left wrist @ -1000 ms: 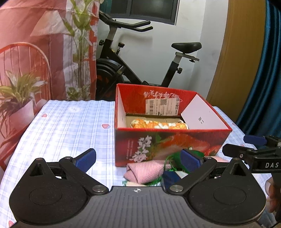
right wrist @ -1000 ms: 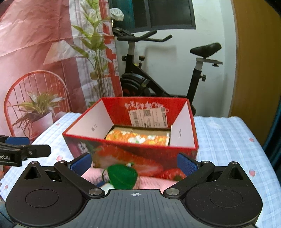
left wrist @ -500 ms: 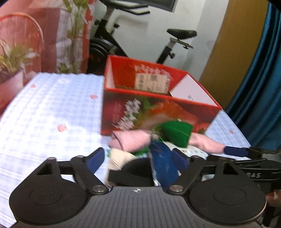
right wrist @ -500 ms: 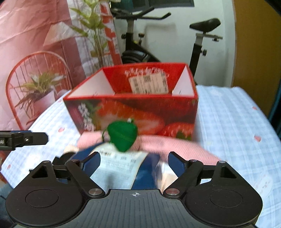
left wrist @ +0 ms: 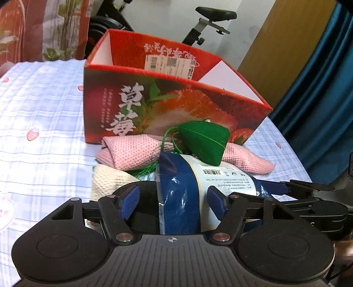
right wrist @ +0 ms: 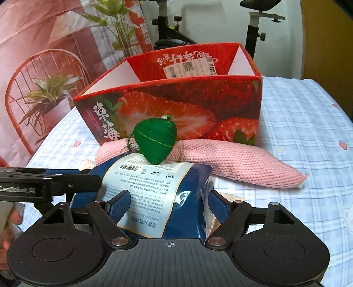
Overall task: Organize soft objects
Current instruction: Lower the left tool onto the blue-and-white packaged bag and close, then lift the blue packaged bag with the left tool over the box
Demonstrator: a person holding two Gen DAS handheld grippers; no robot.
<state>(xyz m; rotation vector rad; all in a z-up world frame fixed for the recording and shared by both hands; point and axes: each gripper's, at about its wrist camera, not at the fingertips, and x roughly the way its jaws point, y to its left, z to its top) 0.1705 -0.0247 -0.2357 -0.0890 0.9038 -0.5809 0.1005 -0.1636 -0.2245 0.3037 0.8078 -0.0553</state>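
A blue plastic package (left wrist: 176,198) with a white label lies on a pile in front of the red strawberry box (left wrist: 154,106). A green pouch (left wrist: 203,143) sits on its far end, over a pink knitted cloth (left wrist: 132,152) and a cream one (left wrist: 106,178). My left gripper (left wrist: 174,198) is closing around the package and a black soft thing (left wrist: 145,198); a gap to the package shows at its left pad. My right gripper (right wrist: 169,204) is closing too, with both pads against the package (right wrist: 189,198). The green pouch (right wrist: 154,141) and pink cloth (right wrist: 242,163) lie just beyond.
A blue-and-white checked cover (left wrist: 44,132) spreads under everything. The box (right wrist: 176,106) stands open-topped right behind the pile. An exercise bike (left wrist: 211,15) and a blue curtain (left wrist: 320,88) are behind. A hand (right wrist: 8,220) shows at the lower left.
Both grippers have sunk and tipped down onto the pile. Their jaws have narrowed from wide open to either side of the blue package. The box's inside has dropped out of sight.
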